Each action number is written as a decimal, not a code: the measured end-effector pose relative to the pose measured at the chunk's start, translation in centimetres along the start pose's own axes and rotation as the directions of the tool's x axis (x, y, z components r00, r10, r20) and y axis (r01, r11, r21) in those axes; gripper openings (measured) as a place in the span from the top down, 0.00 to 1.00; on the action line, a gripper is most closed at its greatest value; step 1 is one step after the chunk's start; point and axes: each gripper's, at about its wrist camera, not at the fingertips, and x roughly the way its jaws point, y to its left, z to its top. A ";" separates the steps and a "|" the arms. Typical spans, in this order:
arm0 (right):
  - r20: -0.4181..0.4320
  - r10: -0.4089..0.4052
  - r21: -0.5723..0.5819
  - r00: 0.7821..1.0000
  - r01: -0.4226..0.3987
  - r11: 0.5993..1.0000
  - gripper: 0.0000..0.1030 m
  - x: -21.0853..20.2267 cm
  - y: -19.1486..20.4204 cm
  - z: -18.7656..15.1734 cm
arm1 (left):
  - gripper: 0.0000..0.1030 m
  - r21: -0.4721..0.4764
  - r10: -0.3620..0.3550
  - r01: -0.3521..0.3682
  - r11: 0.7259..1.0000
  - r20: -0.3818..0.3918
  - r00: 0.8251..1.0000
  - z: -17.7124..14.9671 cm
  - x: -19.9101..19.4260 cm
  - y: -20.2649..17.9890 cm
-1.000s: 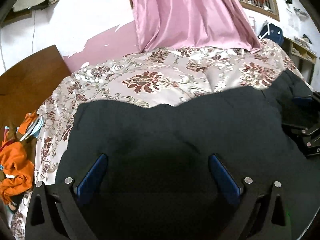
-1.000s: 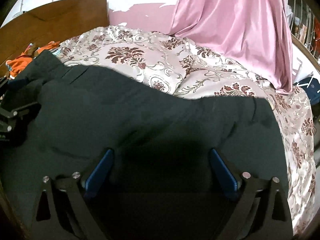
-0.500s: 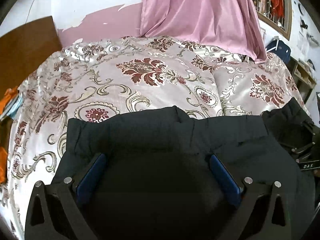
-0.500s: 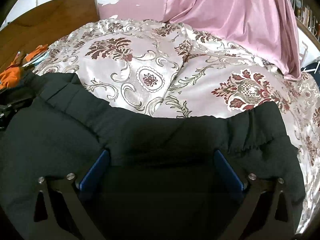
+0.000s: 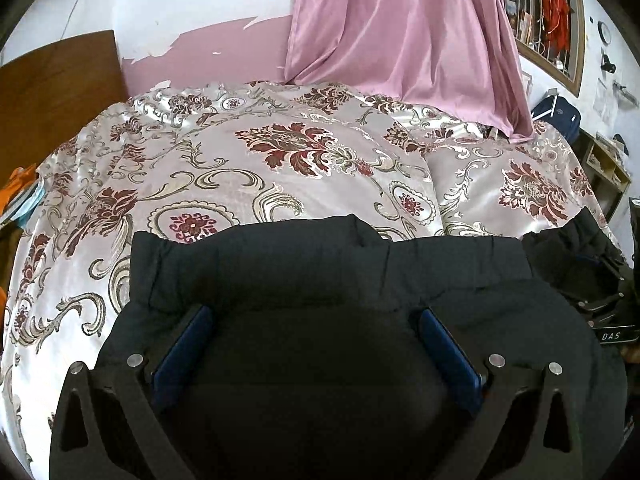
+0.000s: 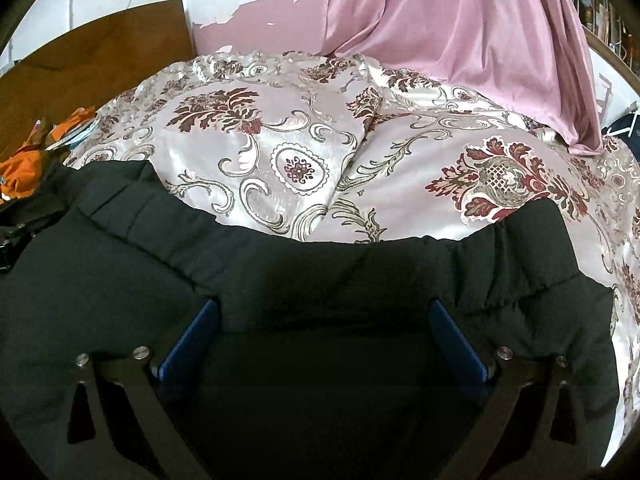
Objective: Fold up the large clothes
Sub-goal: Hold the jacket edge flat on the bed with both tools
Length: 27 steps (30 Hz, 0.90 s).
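Left wrist view: dark garment (image 5: 320,280) bunched on floral bedspread (image 5: 280,168).
Lay puffy, creased at far edge; left gripper (image 5: 316,320) and right gripper (image 6: 324,316) spread wide above, gripping nothing.

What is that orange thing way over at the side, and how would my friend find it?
Start at the big bed with the shiny flowered cover. Go to its left edge, where the brown wooden board stands against the wall. There lies a crumpled orange cloth, the only bright orange thing beside the bed, just past the black garment.
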 end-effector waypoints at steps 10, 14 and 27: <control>0.030 -0.012 0.004 0.999 0.012 1.000 0.01 -0.1 0.2 -0.4 | 0.00 0.005 0.010 -0.010 1.000 0.021 1.000 -0.4 -0.1 0.0; 0.036 -0.016 0.003 0.999 0.016 1.000 0.01 -0.1 0.2 -0.5 | 0.00 0.013 0.020 -0.020 1.000 0.023 1.000 -0.7 0.0 -0.1; 0.030 -0.010 0.010 1.000 0.009 1.000 0.01 -0.1 0.1 -0.6 | 0.00 0.020 0.020 -0.021 1.000 0.034 0.999 -0.9 0.0 -0.1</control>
